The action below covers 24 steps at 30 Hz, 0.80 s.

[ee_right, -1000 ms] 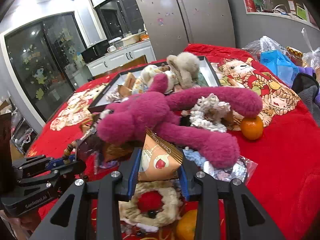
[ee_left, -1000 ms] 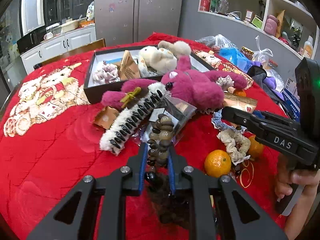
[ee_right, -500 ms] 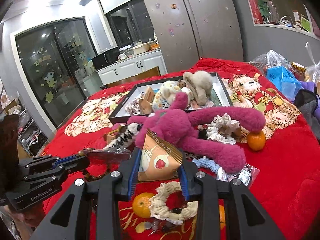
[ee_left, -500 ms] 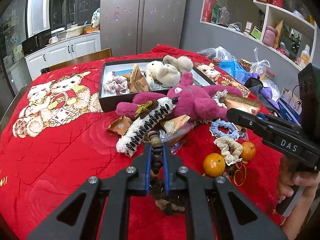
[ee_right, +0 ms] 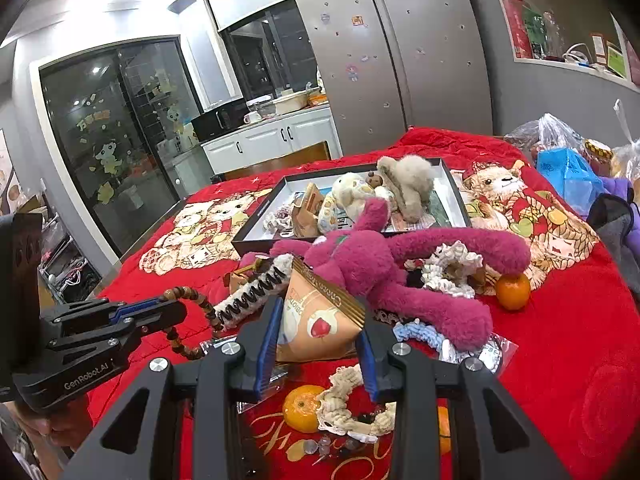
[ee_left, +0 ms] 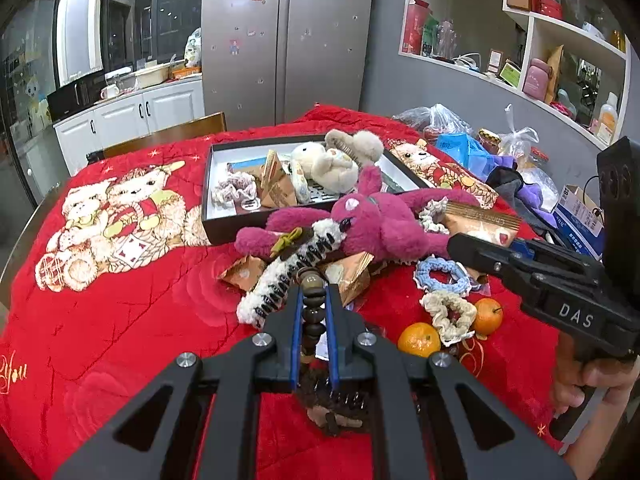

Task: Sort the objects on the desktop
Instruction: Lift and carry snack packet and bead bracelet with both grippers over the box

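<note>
The landmark is the shallow black rectangular tray with a white floor, lying on a table draped in a plush red blanket printed with cartoon bears.

Left of the tray's near corner the blanket is bare pile. In front of the tray, the left gripper has its blue-padded jaws pinched tight on a string of glossy, round brown wooden beads; the strand loops and hangs below it, clear of the blanket. Just beyond it lies a long fuzzy white hair claw with black teeth, and across the tray's near edge sprawls a shaggy magenta plush toy with long limbs. Inside the tray sit a cream plush animal, a ruffled pale scrunchie and kraft-paper packets.

Farther right, also in front of the tray, the right gripper is clamped on a tan triangular paper snack pouch with a gold-striped top edge, held above the table. Beneath it lie a crocheted beige scrunchie, a knitted light-blue scrunchie and two smooth round oranges.
</note>
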### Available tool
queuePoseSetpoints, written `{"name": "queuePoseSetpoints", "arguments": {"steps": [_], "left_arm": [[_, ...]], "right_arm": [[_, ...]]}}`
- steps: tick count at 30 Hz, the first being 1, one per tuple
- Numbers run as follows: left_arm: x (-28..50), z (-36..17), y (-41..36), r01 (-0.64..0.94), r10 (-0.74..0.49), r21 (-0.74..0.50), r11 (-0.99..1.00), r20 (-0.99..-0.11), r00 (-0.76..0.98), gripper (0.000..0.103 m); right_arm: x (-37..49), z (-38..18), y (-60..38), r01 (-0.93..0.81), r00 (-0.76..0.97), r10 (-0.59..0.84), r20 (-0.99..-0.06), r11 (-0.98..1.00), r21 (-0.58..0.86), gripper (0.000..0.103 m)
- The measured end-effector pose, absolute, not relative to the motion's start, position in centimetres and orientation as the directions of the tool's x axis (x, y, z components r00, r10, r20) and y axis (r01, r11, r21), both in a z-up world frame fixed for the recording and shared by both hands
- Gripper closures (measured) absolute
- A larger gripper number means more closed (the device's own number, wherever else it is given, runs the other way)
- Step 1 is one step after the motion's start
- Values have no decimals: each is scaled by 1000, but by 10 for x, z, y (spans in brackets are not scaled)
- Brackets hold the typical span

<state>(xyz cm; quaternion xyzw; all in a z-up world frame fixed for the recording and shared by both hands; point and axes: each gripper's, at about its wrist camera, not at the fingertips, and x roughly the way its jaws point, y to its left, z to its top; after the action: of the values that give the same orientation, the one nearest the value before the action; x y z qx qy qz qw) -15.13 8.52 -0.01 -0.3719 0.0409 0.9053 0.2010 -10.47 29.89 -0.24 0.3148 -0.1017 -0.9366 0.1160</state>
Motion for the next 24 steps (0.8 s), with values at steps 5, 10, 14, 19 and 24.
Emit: {"name": "queuePoseSetpoints", "arguments": {"steps": [5, 10, 14, 19, 24], "left_arm": [[-152, 13, 88, -392, 331, -68, -918, -676, -658, 92], [-153, 28, 91, -391, 331, -61, -918, -661, -674, 92], [-153, 39, 94, -391, 326, -48, -919, -650, -687, 92], [-154, 47, 98, -389, 327, -47, -920, -638, -697, 92], [-158, 52, 103, -390, 325, -42, -920, -638, -698, 92]], "right_arm": [[-107, 3, 297, 174, -770, -309, -559, -944, 282, 68], [-109, 9, 292, 184, -769, -318, -554, -941, 285, 68], [-110, 18, 287, 199, -773, -324, -545, -940, 276, 68], [-111, 32, 280, 221, -779, -331, -533, -940, 261, 68], [-113, 40, 276, 225, -787, -326, -524, -942, 248, 68]]}}
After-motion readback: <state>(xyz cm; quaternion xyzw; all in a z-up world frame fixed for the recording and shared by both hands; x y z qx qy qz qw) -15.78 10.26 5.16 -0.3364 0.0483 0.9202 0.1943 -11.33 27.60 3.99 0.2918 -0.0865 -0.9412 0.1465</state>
